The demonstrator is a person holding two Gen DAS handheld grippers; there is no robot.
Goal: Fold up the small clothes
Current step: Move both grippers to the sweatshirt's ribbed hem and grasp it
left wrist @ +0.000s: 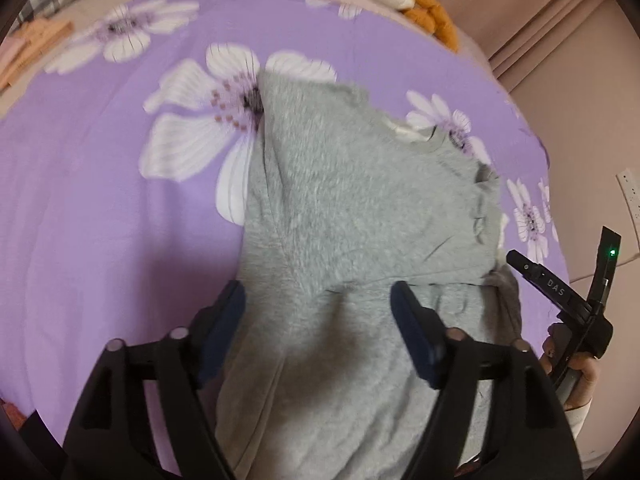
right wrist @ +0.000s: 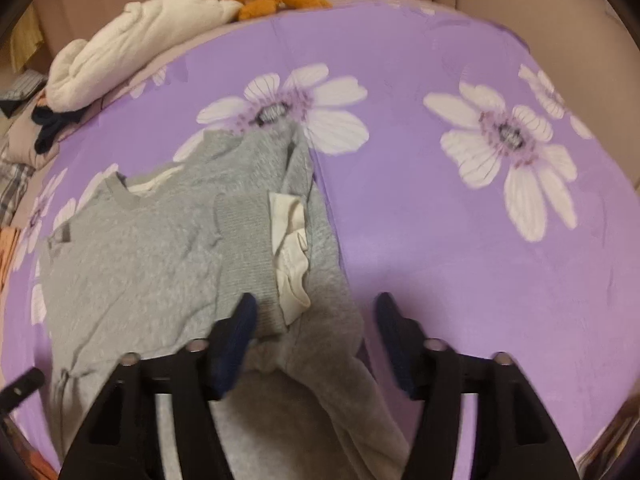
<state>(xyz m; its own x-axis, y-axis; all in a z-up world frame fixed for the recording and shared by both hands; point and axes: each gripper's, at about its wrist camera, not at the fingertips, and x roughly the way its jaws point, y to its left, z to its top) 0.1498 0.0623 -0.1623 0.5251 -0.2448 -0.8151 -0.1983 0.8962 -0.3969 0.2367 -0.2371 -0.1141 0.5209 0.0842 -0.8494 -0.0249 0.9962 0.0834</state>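
Grey shirt (left wrist: 360, 200) lies partly folded on the purple flowered bedsheet (left wrist: 100, 200), near edge. Left gripper (left wrist: 318, 304) spread above it, pinching nothing. Right gripper (right wrist: 316, 316) spread over its right edge, empty.

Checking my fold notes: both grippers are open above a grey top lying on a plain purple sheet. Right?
Not quite: the purple sheet is printed with big white flowers, as the right wrist view shows. The left gripper and right gripper are indeed open above the grey top.

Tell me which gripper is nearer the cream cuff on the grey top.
Right. The right gripper hangs just short of the cream cuff; the left gripper is over the grey top farther along.
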